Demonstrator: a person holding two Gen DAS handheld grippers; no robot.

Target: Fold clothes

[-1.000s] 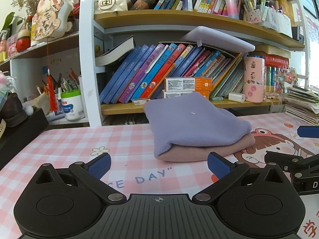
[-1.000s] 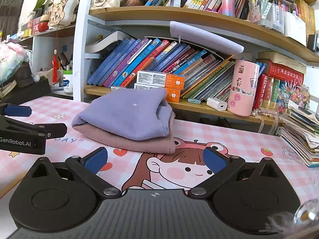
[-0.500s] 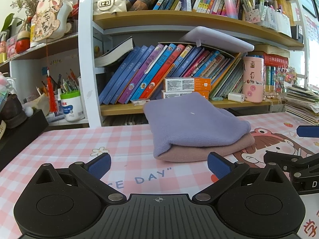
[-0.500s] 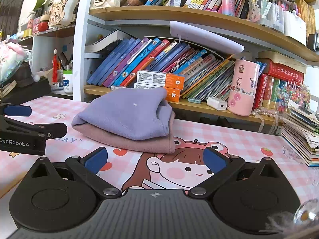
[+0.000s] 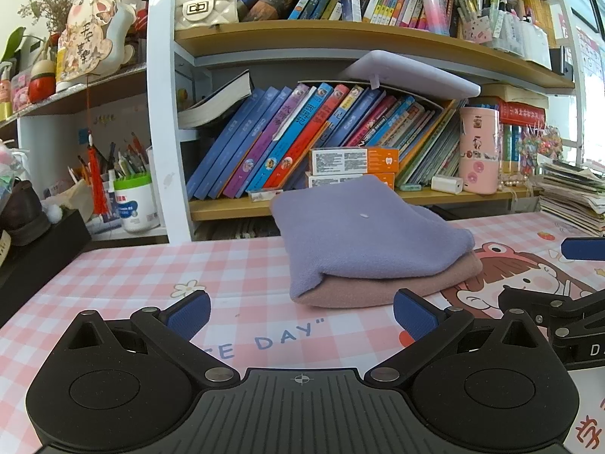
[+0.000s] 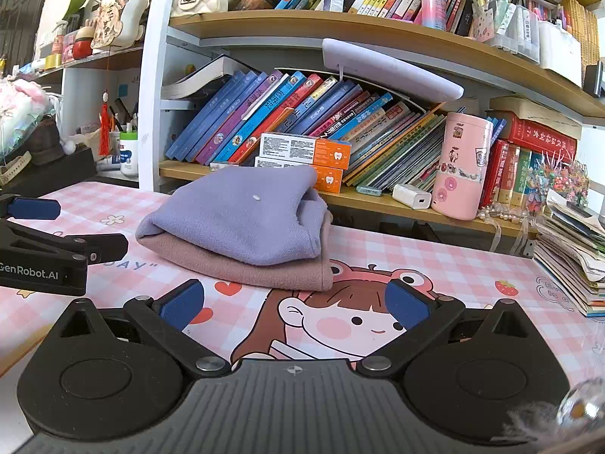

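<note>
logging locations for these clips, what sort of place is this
Probably a home study corner, maybe a child's: a bookshelf crammed with colourful books, a cup of pens, and a pink cartoon desk mat under the folded clothes.

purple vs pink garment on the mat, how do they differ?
The purple garment lies on top; the pink garment sits under it, flat on the mat. The purple one shows its whole upper face; the pink one shows only its edges. The purple one bears a small white speck; none is visible on the pink. Both are folded, untouched by either open gripper.
</note>
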